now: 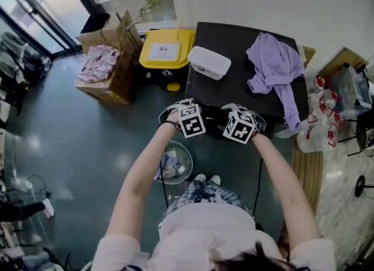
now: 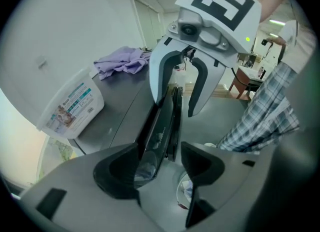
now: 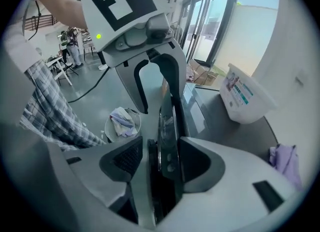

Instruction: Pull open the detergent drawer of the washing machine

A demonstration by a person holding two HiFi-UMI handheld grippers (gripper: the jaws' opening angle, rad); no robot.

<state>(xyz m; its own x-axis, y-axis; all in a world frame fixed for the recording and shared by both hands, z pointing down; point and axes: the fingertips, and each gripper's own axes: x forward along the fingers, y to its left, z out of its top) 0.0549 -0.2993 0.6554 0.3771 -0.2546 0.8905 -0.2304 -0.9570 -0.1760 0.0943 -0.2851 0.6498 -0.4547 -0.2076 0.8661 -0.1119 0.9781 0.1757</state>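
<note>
- Presently, both grippers are held side by side at the top front edge of the dark-topped washing machine [image 1: 236, 86], each pointed steeply down, as seen from the head view.
- The left gripper [image 1: 186, 118] is set over the glossy black front strip [image 2: 161, 118] of the machine, and the detergent drawer is taken to sit in this strip. Its outline cannot be told apart from the rest of the strip, nor can it be told whether it is pulled out.
- In the left gripper view the jaws are seen spread, with the strip standing between them. One pad lies close against the strip and a narrow gap is left at the other.
- The right gripper [image 1: 241, 128] is set on the same strip further along. In the right gripper view the strip fills the space between the jaws, and the pads are seen lying against both of its faces.
- Each gripper is seen from the other's view, facing it along the strip.
- A white lidded plastic tub [image 1: 208, 62] and a crumpled lilac garment [image 1: 274, 65] are left on the machine's top, well apart from each other.
- A yellow-lidded bin [image 1: 166, 48] is placed just beside the machine, with brown cardboard boxes [image 1: 111, 59] beyond it.
- A clear round basket [image 1: 174, 163] holding clothes is set on the floor near the person's white shoes [image 1: 207, 179].
</note>
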